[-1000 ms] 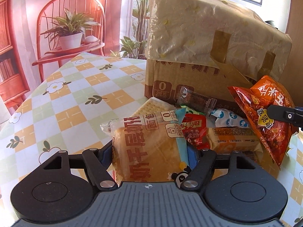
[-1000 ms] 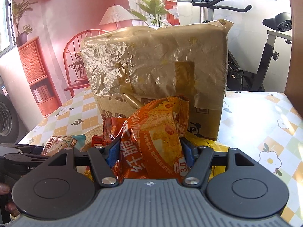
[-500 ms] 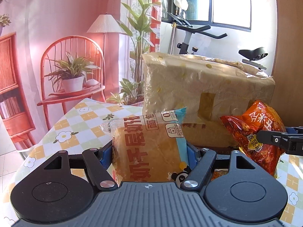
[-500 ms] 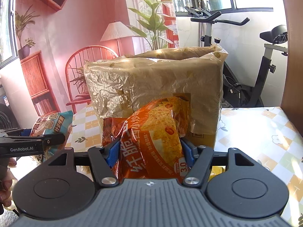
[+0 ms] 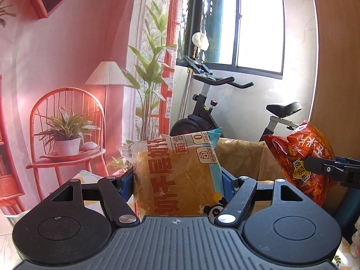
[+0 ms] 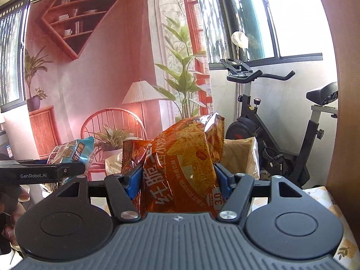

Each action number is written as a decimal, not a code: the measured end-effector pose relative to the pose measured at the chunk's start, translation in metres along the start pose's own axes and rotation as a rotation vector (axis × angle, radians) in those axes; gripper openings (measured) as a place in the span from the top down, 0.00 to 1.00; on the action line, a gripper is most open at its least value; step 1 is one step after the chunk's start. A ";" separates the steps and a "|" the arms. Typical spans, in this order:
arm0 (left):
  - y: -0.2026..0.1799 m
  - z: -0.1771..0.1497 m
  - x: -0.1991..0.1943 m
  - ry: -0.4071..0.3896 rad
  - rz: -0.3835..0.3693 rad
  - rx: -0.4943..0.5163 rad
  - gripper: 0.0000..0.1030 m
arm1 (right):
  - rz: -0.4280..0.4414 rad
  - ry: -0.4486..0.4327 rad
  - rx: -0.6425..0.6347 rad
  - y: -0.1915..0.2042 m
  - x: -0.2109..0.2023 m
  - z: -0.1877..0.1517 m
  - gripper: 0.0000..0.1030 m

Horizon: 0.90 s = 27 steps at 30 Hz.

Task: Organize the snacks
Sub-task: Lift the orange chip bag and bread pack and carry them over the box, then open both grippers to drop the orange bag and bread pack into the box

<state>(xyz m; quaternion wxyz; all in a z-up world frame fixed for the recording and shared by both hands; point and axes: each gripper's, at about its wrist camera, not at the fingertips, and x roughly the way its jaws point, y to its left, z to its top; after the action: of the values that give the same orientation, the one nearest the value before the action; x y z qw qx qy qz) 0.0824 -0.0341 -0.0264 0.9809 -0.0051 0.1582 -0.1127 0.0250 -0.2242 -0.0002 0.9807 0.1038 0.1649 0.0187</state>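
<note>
My left gripper (image 5: 177,180) is shut on a clear bread packet (image 5: 175,177) with orange print and a blue edge, held up in the air. My right gripper (image 6: 177,177) is shut on an orange-red chip bag (image 6: 182,164), also raised. In the left wrist view the chip bag (image 5: 301,157) hangs at the right in the other gripper. In the right wrist view the bread packet (image 6: 72,153) shows at the left. The top rim of the plastic-lined cardboard box (image 5: 243,155) lies just behind and below both snacks; it also shows in the right wrist view (image 6: 240,155).
A floral checked tablecloth (image 6: 333,204) shows at the lower right. An exercise bike (image 5: 213,103) stands behind the box by the window. A red chair with a potted plant (image 5: 67,139) is at the left, printed on a backdrop.
Both grippers have lifted their snacks well up from the table. The pile of snacks and the box front have dropped out of view; only the box's top rim still shows.
</note>
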 end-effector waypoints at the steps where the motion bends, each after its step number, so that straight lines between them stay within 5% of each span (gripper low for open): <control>1: -0.003 0.006 0.007 -0.001 -0.004 0.008 0.27 | -0.007 -0.009 -0.008 -0.004 0.008 0.009 0.35; 12: -0.029 0.059 0.114 0.033 0.002 0.080 0.27 | -0.157 0.099 -0.015 -0.048 0.127 0.040 0.35; 24: -0.043 0.050 0.159 0.106 0.009 0.124 0.23 | -0.195 0.204 -0.042 -0.061 0.154 0.026 0.30; 27: -0.042 0.050 0.157 0.089 0.008 0.132 0.16 | -0.210 0.206 -0.048 -0.062 0.154 0.027 0.20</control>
<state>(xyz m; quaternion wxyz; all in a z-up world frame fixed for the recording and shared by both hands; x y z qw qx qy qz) 0.2337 -0.1113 -0.0251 0.9716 0.0650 0.1939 -0.1189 0.1793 -0.2791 -0.0369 0.9573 0.0601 0.2741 -0.0697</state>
